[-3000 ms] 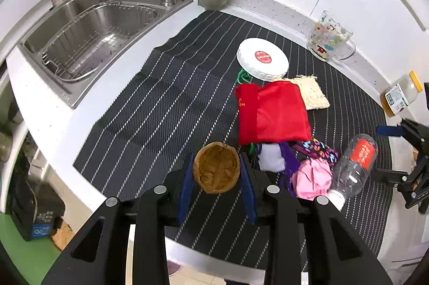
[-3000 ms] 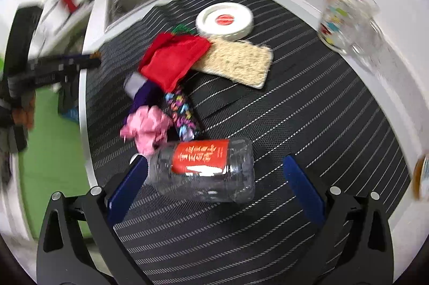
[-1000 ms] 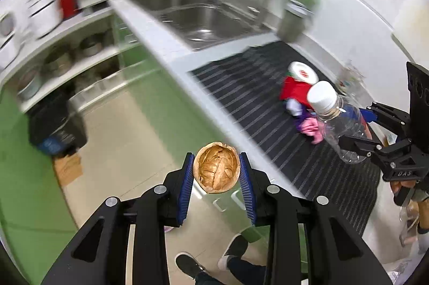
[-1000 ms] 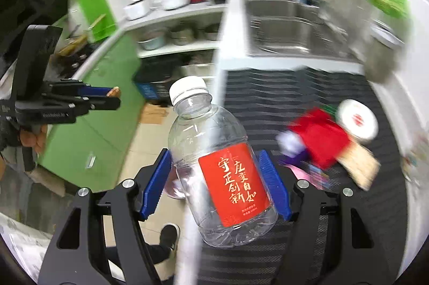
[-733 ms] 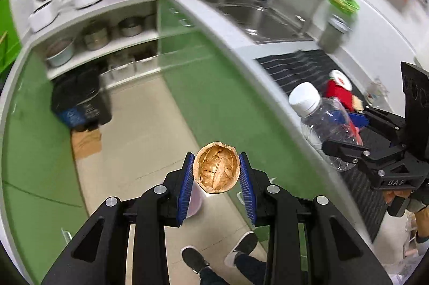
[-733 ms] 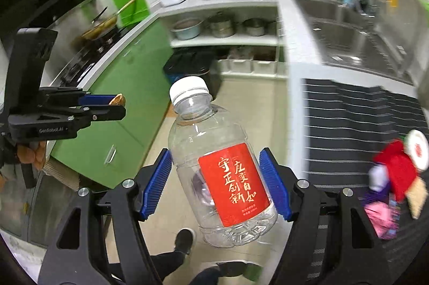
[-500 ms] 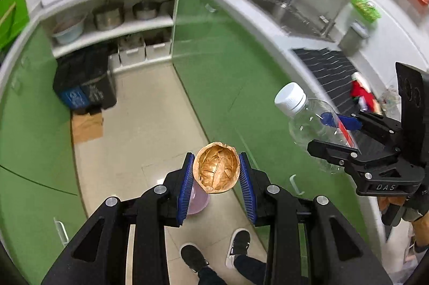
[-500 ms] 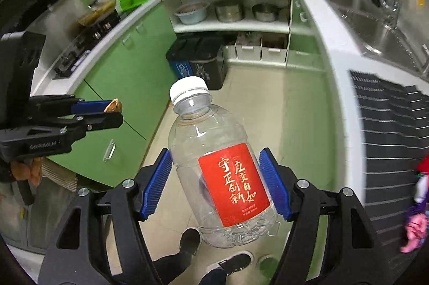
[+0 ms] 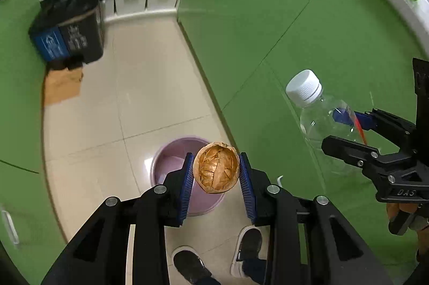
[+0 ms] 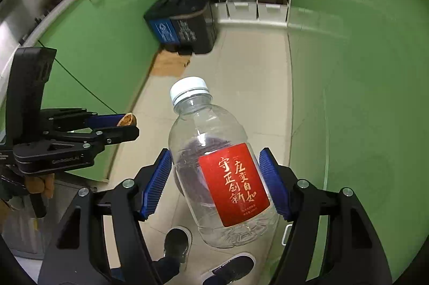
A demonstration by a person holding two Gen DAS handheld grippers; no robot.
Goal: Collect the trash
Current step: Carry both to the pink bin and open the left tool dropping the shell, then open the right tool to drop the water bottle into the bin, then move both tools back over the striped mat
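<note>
The walnut shell half [image 9: 216, 167] sits pinched between the blue pads of the left gripper [image 9: 216, 172], hollow side facing the camera, the jaws drawn in narrow and pressing on both its sides. It hangs in the air right over the lilac plastic basin [image 9: 171, 159] on the tiled floor [image 9: 150, 86], so that from the left wrist view the shell covers part of the basin's right rim.

To the right of the basin, higher up and beside the green cabinet fronts [image 9: 308, 17], the clear plastic bottle [image 10: 222, 167] with a white cap and a red label is clamped in the right gripper [image 10: 217, 183], whose jaws stand about half wide and grip the bottle's body on both sides. The bottle looks empty and tilts cap-forward.

Just below the basin, a person's two shoes [image 9: 219, 255] stand on the tiles. Well beyond the basin, a black bin with a blue panel [image 9: 67, 30] stands against the shelves, with a piece of cardboard [image 9: 63, 85] lying before it.
</note>
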